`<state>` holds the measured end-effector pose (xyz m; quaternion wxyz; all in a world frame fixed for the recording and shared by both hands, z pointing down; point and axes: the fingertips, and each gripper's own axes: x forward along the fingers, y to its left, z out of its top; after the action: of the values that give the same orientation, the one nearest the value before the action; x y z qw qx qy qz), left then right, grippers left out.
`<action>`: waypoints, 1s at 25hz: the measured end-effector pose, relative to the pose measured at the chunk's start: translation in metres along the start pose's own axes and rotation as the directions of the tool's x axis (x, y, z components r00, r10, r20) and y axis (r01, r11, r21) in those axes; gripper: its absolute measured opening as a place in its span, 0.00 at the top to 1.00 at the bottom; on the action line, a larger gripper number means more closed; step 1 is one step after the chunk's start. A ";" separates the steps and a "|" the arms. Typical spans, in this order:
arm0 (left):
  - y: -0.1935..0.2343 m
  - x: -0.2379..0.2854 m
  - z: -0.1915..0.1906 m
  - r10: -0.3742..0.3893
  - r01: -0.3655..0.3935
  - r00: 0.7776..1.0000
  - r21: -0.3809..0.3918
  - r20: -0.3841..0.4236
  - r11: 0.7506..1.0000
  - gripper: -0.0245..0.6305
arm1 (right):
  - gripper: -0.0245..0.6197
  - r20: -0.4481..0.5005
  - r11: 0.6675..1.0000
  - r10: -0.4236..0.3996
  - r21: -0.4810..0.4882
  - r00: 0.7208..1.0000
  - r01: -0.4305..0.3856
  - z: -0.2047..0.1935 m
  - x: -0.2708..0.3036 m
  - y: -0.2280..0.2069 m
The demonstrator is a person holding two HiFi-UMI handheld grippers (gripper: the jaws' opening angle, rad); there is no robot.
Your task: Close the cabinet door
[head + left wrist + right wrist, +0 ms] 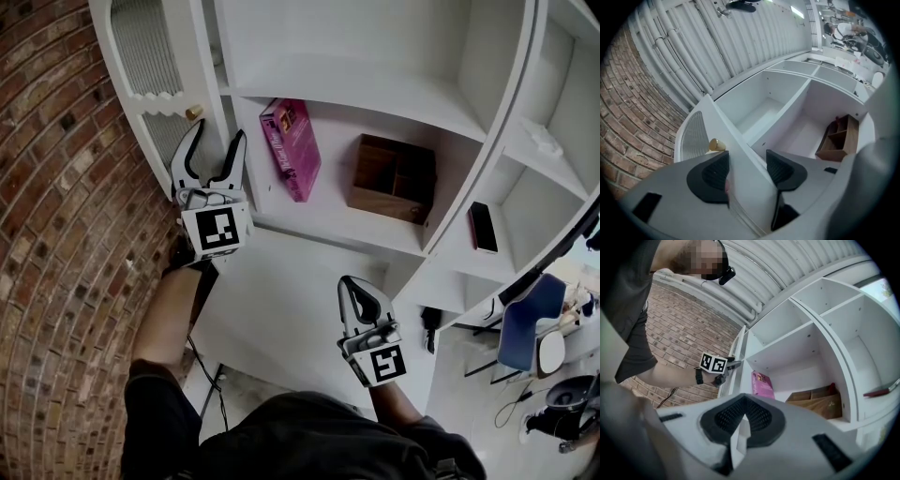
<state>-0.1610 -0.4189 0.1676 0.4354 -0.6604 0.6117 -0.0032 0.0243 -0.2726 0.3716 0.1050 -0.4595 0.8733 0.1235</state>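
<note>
Door (743, 152) sits pinched in left hand-held gripper (747, 164).

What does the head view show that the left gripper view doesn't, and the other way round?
Only the head view: pink book, right gripper, blue chair. Only the left gripper view: ribbed ceiling. Both: door, its brass knob, wooden box, brick wall, left gripper straddling the door edge.

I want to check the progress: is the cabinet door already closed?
No, the cabinet door stands open, its edge between the left gripper's jaws.
</note>
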 end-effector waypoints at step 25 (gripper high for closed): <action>-0.014 0.024 -0.014 -0.066 0.066 0.997 0.005 -0.040 0.998 0.61 | 0.96 -0.014 0.999 -0.030 0.011 0.999 0.030 -0.007 -0.007 -0.015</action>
<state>-0.1514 -0.4482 0.1717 0.4249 -0.6787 0.5981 -0.0327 0.0403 -0.2777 0.3784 0.1034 -0.4727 0.8677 0.1139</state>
